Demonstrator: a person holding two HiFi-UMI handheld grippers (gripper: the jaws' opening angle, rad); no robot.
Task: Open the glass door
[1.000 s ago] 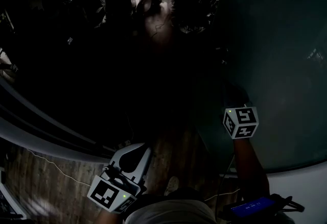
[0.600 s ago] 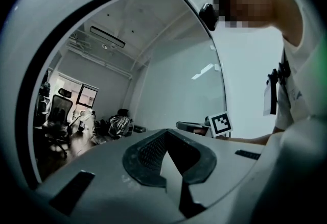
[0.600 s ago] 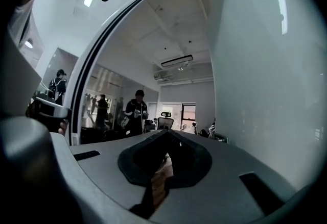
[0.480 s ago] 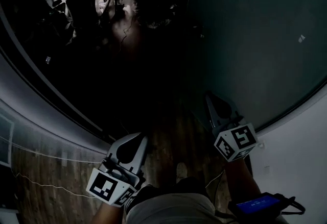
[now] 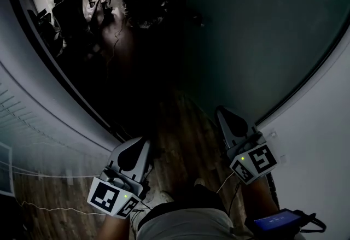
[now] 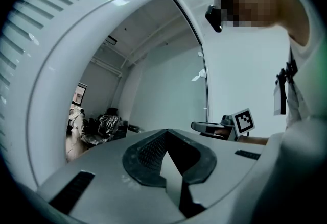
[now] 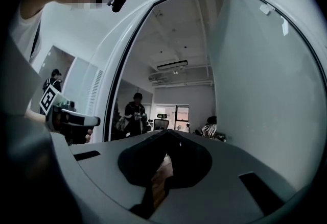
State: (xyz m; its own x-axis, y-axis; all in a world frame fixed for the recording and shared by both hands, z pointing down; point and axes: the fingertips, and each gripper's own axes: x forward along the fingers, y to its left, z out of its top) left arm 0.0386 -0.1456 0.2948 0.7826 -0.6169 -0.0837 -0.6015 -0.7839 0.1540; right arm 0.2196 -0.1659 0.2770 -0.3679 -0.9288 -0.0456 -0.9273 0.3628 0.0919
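Observation:
The glass door (image 5: 262, 31) is a large dark teal pane on the right of the head view, swung open, with a wooden floor (image 5: 180, 129) running through the doorway beside it. In the right gripper view the door pane (image 7: 265, 90) fills the right side. My right gripper (image 5: 227, 116) is shut and empty, level, its tip close to the pane's lower edge; whether it touches is unclear. My left gripper (image 5: 131, 148) is shut and empty at the lower left, beside the frosted striped wall (image 5: 33, 118). Both show their closed tips: right gripper (image 7: 167, 133), left gripper (image 6: 166, 132).
Beyond the doorway stand office chairs (image 5: 68, 12) and a person (image 7: 135, 113). A thin cable (image 5: 33, 203) lies on the floor at the lower left. A white wall (image 5: 322, 140) borders the door on the right. A device with a blue screen (image 5: 273, 221) hangs at my right side.
The view has swung so the door pane now fills the right. My right gripper has drawn back from the pane, its jaws now showing. The left gripper has shifted slightly.

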